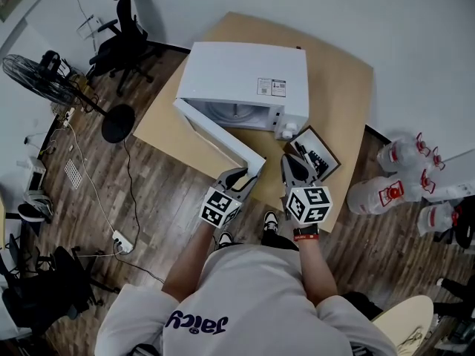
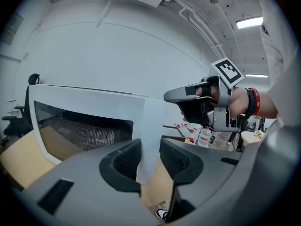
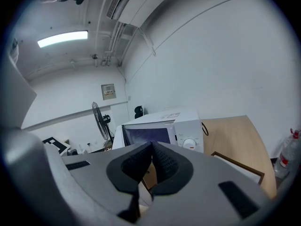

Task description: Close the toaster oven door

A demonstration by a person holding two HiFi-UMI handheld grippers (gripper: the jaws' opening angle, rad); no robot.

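A white toaster oven (image 1: 245,80) stands on a wooden table (image 1: 338,73). Its door (image 1: 215,132) is swung wide open towards the table's front edge. My left gripper (image 1: 241,175) is at the free end of that door. In the left gripper view the door's white edge (image 2: 149,121) runs down between the two pads and fills the gap of the left gripper (image 2: 149,159). My right gripper (image 1: 293,165) hovers just right of it, shut and empty, pads together (image 3: 152,147). The oven's front and knob (image 3: 190,143) lie ahead of it.
A dark-framed flat tray (image 1: 315,154) lies on the table right of the oven. Large water bottles (image 1: 401,176) stand on the floor at right. A floor fan (image 1: 44,80), an office chair (image 1: 122,43) and cables are at left.
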